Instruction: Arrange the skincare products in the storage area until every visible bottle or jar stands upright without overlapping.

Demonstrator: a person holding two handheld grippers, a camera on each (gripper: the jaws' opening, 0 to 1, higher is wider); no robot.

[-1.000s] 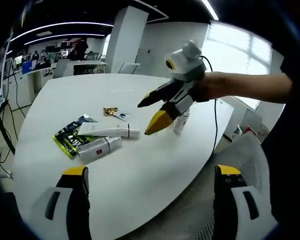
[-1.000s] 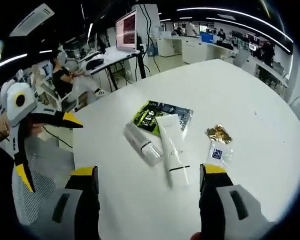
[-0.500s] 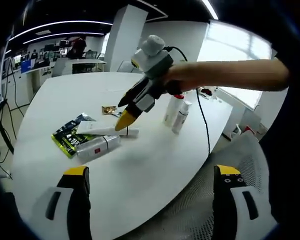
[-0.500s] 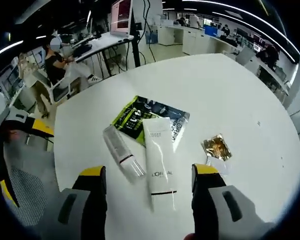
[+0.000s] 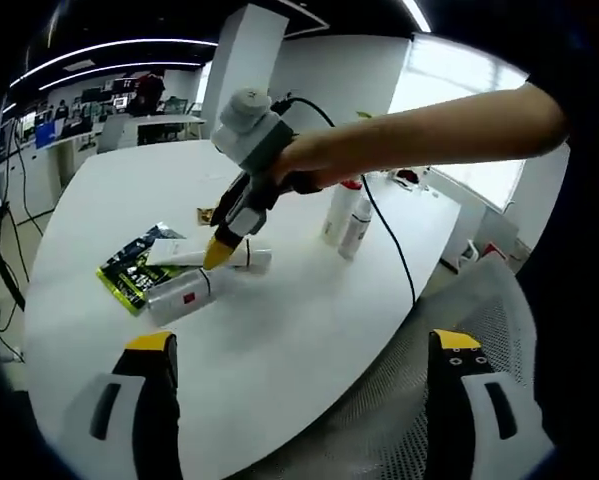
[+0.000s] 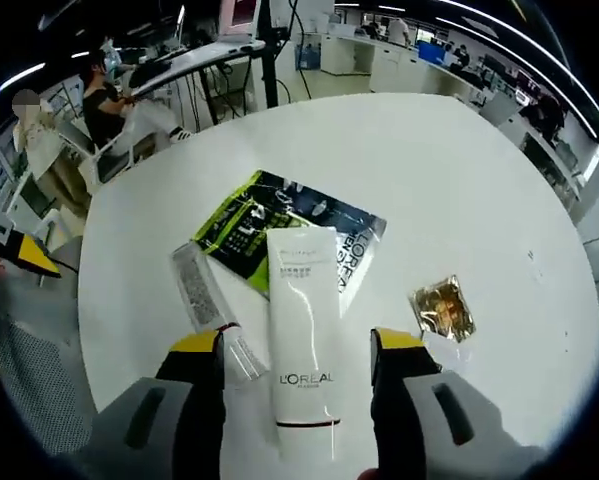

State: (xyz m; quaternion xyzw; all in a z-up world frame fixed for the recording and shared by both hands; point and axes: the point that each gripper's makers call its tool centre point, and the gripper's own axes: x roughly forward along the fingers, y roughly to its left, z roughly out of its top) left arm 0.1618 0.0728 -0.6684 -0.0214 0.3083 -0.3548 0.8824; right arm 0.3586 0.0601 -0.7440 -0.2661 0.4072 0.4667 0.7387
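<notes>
While held low at the near edge of the white tabletop (image 5: 299, 330), left gripper (image 5: 297, 360) spread wide, jaws apart and pinching nothing. Farther out in the left gripper view, right gripper (image 5: 222, 250) reaching in from the right on a bare forearm, yellow tip down over a white tube (image 5: 211, 258) lying flat; jaw gap hard to judge from here. Just beside the tube, a clear bottle (image 5: 179, 300) on its side, touching or nearly touching a green and black packet (image 5: 129, 272). Well apart to the right, two white bottles (image 5: 345, 216) standing upright close together, one with a red cap.

Seen in the right gripper view, right gripper (image 6: 297, 350) spread, yellow-tipped jaws straddling the capped end of the tube (image 6: 301, 335) without pressing it. Tube lying flat, far end overlapping the packet (image 6: 269, 228). Clear bottle (image 6: 201, 295) lying beside the left jaw, possibly touching it. Small gold sachet (image 6: 443, 307) lying to the right, apart from the tube. Yellow tip of the left gripper (image 6: 24, 255) at the left border.
</notes>
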